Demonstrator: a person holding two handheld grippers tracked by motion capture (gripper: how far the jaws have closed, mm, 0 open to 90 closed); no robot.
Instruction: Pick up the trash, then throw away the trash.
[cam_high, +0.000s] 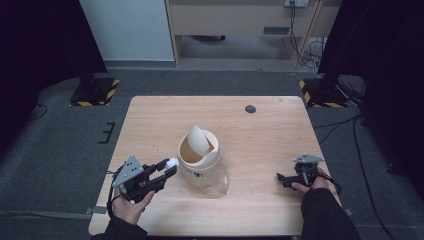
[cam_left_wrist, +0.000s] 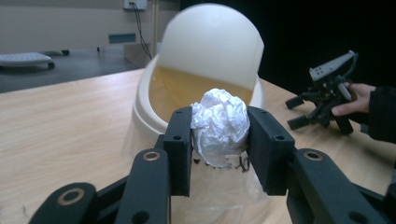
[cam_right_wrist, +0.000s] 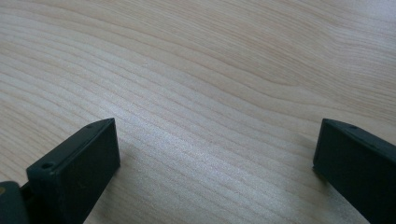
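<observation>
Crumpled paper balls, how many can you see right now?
1. A white paper ball is clamped in the left gripper, just beside the cream bin with its swing lid tipped open. More may lie hidden inside the bin.

The setting is a lab or test room arranged for recording, not a home. A light wooden rectangular table (cam_high: 280, 130) stands alone on grey carpeted floor (cam_high: 60, 150). Black curtains (cam_high: 40, 40) hang at both sides. Two black stand bases edged with yellow-and-black hazard tape (cam_high: 95, 91) sit on the floor beyond the far corners of the table. Black cables (cam_high: 340, 122) run loose across the carpet, and more hang against the pale wooden cabinet (cam_high: 240, 17) at the back wall. A pale blue-grey panel (cam_high: 127, 30) stands beside that cabinet.
</observation>
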